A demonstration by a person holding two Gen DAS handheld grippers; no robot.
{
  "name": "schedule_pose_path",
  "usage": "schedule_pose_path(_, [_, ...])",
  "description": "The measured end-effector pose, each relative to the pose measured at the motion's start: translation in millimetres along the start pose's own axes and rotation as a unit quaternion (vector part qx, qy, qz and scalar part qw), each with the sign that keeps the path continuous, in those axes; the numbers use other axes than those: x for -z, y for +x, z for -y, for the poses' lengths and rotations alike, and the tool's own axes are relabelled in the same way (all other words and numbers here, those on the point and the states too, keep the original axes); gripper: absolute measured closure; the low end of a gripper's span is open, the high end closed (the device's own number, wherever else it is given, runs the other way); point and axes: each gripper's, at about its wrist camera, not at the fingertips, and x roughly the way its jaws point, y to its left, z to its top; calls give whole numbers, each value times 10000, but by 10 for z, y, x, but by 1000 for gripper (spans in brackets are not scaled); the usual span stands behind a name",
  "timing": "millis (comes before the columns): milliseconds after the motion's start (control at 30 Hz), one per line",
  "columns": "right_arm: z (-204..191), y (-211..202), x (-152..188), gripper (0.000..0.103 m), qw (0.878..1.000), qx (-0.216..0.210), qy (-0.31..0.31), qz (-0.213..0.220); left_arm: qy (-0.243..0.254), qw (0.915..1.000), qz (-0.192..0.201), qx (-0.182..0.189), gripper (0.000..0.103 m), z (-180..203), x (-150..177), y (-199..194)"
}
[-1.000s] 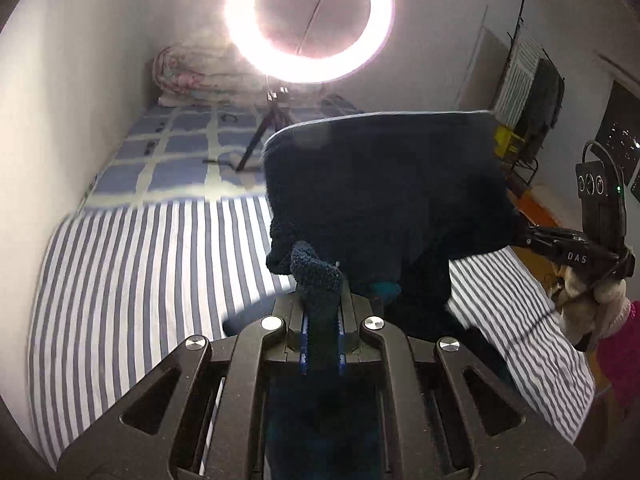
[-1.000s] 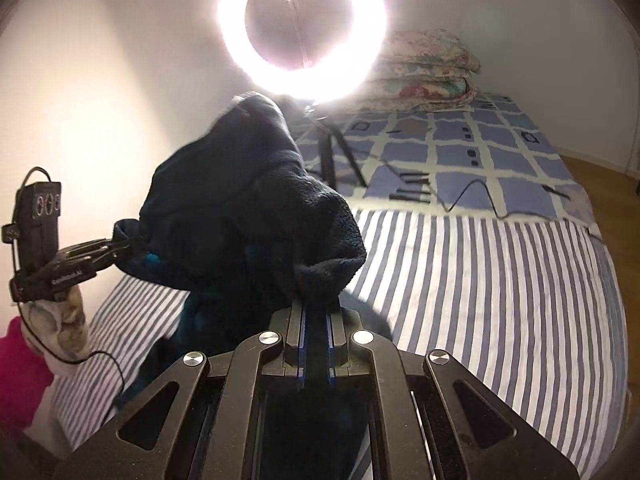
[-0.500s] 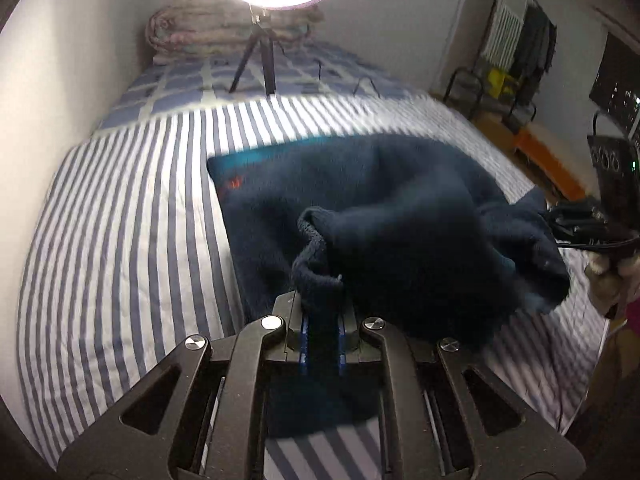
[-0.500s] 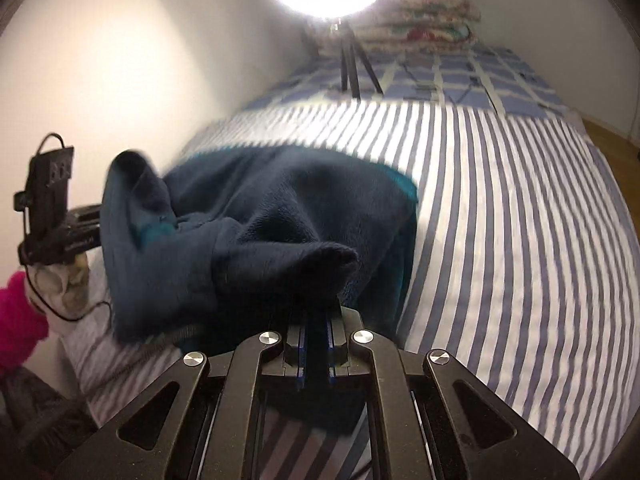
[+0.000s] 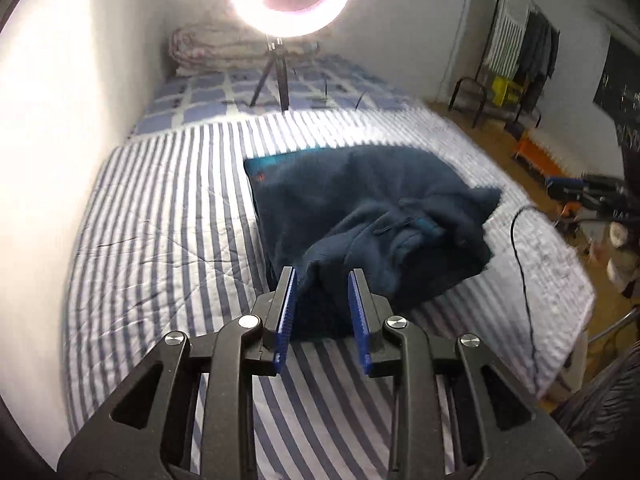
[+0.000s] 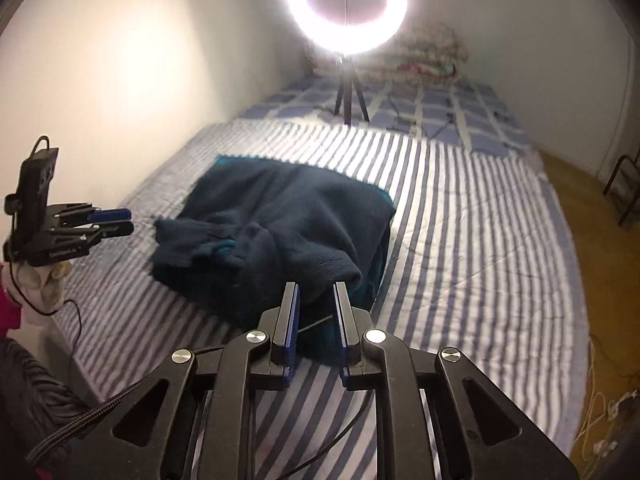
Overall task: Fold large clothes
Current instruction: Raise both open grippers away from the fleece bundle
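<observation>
Fleece garment [image 5: 360, 216], one, lay on striped bed [image 5: 168, 216]; left gripper [image 5: 322, 280] and right gripper [image 6: 316, 294], at six o'clock, had just parted, releasing it.

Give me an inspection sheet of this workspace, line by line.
Surface: blue-and-white striped quilt covering the bed.
Job's things: dark navy fleece garment, partly folded, rumpled at the near end.
Clutter: nothing seen on the quilt besides the garment.
Grippers: left gripper and right gripper open, jaws just opening, fleece edge between them.
Cables: thin black cable across the quilt.
Surroundings: lit ring light on tripod, clothes rack.
</observation>
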Motion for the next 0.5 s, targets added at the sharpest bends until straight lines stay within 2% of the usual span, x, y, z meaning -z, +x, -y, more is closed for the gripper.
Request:
schedule_pose_path(67, [-46, -227, 2, 88, 9999, -8, 20, 167, -123, 9998, 122, 122, 75, 10, -42, -294])
schedule_pose_path(100, [-73, -340, 0, 87, 9997, 1, 28, 245, -172, 9996, 165, 163, 66, 10, -58, -382])
schedule_pose_path(167, [-142, -546, 6, 78, 9993, 15, -3, 381, -309, 9985, 325, 314, 57, 14, -112, -652])
schedule_pose_path(200, [-191, -643, 17, 68, 9989, 31, -40, 466, -351, 9980, 379, 366, 56, 9, -141, -751])
schedule_pose_path(267, [-321, -927, 26, 65, 9974, 96, -201, 688, -411, 9970, 453, 470, 56, 39, -208, -967])
schedule_pose_path(300, [-375, -1017, 22, 65, 9967, 123, -290, 751, -467, 9964, 483, 523, 52, 48, -244, -1076])
schedule_pose_path(367, [-486, -1194, 12, 64, 9950, 220, -461, 854, -644, 9942, 544, 666, 43, 37, -289, -1204])
schedule_pose_path(400, [-530, -1258, 11, 60, 9944, 263, -531, 879, -799, 9920, 578, 786, 39, 17, -306, -1252])
schedule_pose_path(433, [-545, -1300, 16, 54, 9943, 238, -529, 898, -911, 9904, 594, 850, 38, 14, -304, -1270])
schedule_pose_path(500, [-521, -1323, 32, 48, 9947, 132, -401, 934, -1216, 9857, 549, 1027, 38, -46, -299, -1218])
